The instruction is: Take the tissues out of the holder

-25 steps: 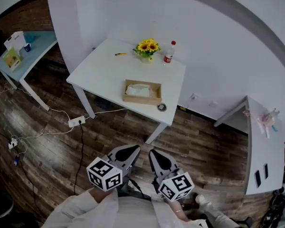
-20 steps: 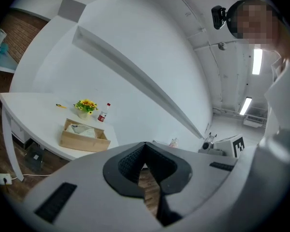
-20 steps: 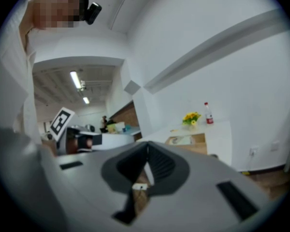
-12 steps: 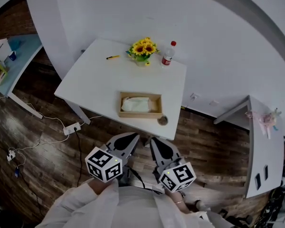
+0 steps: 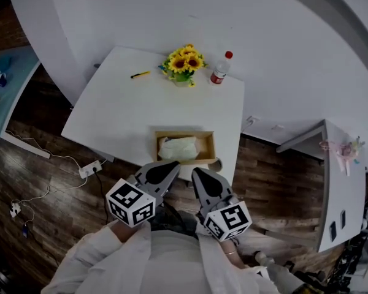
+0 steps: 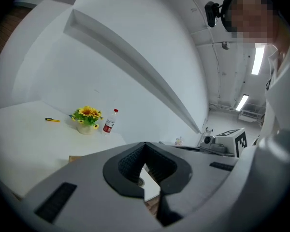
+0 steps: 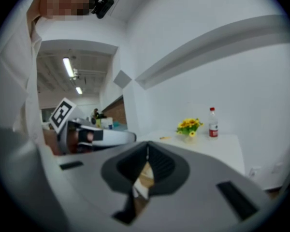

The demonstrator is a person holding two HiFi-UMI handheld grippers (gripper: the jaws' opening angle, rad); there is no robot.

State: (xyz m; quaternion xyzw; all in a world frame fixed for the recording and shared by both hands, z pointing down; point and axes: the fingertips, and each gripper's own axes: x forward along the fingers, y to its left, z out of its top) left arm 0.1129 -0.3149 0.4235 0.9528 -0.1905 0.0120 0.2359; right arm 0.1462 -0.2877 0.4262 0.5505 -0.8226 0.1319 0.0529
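Left hand-held gripper [image 5: 165, 168] and right hand-held gripper [image 5: 200, 174] are hovering side by side, jaws together, gripping nothing. Just ahead of their tips, tissues [image 5: 179, 147] are lying in the holder [image 5: 211, 146] on the worktop [image 5: 122, 109]. Likely the reach step; next needs jaws parting over the tissues.

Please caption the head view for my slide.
Left gripper and right gripper, jaws shut, near the wooden tissue holder on a table.

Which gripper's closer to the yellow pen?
Left. Both hover off the table's near edge, far from the yellow pen; left gripper is on the pen's side, right gripper farther right.
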